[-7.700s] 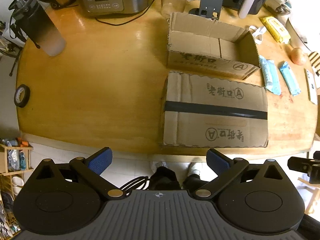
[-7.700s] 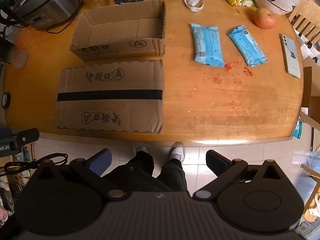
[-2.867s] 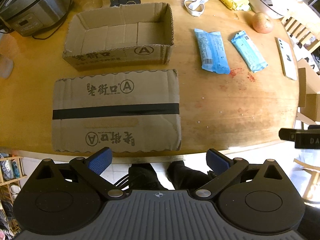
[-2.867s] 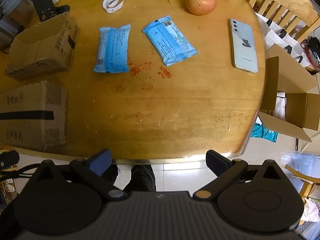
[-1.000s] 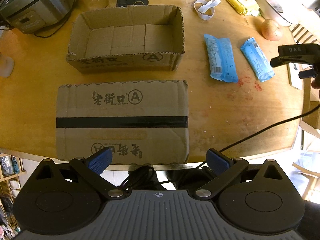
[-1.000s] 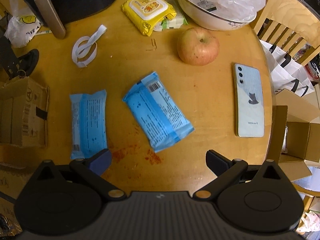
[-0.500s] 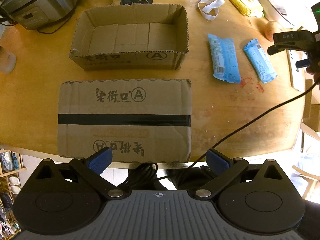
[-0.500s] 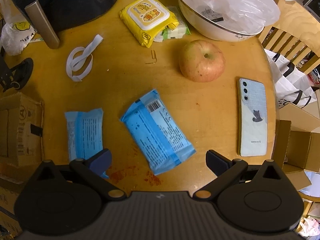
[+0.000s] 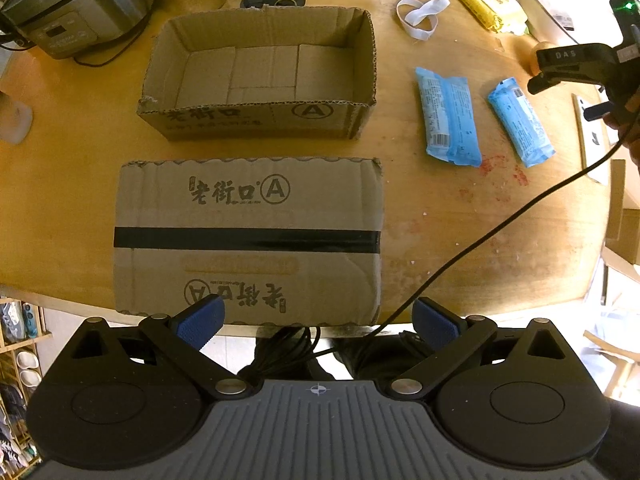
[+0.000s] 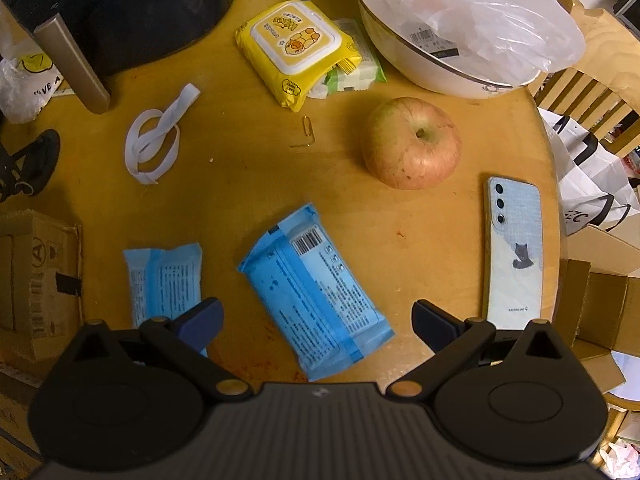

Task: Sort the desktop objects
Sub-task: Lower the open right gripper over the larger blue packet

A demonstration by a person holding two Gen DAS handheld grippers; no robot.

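Left wrist view: open-topped box (image 9: 260, 76) holds nothing, both claws (image 9: 316, 320) (image 10: 316, 322) released, grasping nothing

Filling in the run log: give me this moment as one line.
phase: approach | right gripper: open, above blue packet | left gripper: open, idle over taped box | open box: nothing in it

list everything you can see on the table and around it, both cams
open cardboard box: 1, brown, table's far side
taped cardboard box: 1, brown, near edge
blue plastic packets: 2, table's right part
red-yellow apple: 1, beside white bowl
pale blue phone: 1, right edge
yellow wipes pack: 1, far side
white strap loop: 1, far side
silver cooker: 1, far left
left gripper: open, empty
right gripper: open, above a packet
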